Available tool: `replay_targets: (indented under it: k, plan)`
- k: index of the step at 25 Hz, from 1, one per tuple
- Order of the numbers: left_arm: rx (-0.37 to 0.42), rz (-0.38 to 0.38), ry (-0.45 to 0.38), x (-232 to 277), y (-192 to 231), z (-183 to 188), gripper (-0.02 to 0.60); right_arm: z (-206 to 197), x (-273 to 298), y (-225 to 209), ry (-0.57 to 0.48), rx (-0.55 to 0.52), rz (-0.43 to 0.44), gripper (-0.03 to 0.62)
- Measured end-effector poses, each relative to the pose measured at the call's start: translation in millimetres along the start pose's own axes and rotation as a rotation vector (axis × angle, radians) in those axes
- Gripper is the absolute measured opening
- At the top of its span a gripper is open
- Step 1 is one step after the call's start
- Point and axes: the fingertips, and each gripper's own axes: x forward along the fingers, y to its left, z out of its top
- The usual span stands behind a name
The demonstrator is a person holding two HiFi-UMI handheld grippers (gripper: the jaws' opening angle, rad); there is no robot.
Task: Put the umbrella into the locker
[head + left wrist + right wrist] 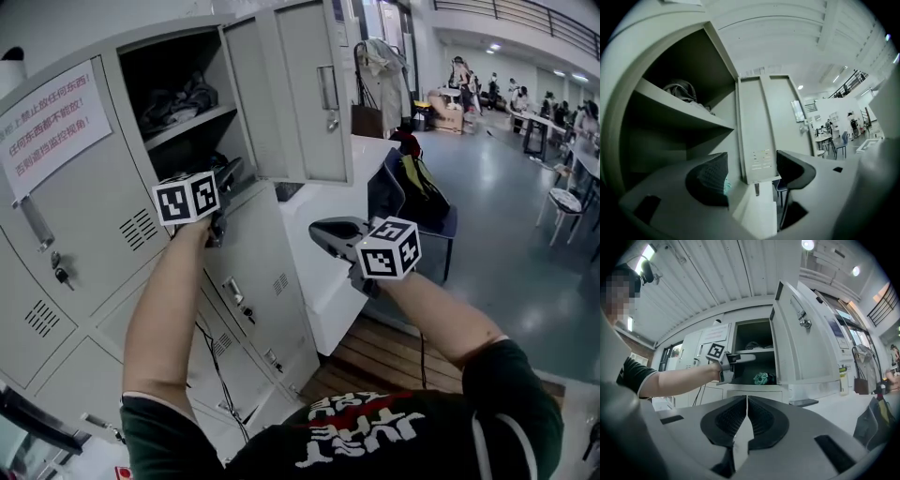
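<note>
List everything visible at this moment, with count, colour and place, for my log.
lockers: one bank, grey, left of head view
locker door: one, grey, swung open
notice: one, white with red print, on a shut locker door
dark bundle: one, dark, upper shelf of the open locker
teal bundle: one, teal, lower shelf; possibly the umbrella
counter: one, white, right of the lockers
chair: one, blue, beside the counter
bag: one, dark with red and green, on the chair
people: several, far right background
left gripper: grey, jaws apart, at the open locker
right gripper: grey, jaws shut, empty
</note>
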Motion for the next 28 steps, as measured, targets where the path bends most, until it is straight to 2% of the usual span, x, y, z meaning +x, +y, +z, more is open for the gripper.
replay_targets:
  k: [5,15,23,28]
  plan:
    - [-0.068,-0.093,-0.054,-49,-48,-15,0.271,-3,3,8,-0.001,0.001,0.045,0.035]
    - [-0.208,-0.085,-0.102,-141,-85,-88,0.189,-9,6,25,0.000,0.007,0.105,0.035]
    - [-0.319,-0.090,-0.122,-202,-87,-149,0.079,-20,14,53,-0.010,0.012,0.083,0.035]
    - [-0.341,-0.119,-0.116,-246,-73,-173,0.011,-35,22,84,-0.014,0.007,0.031,0.035]
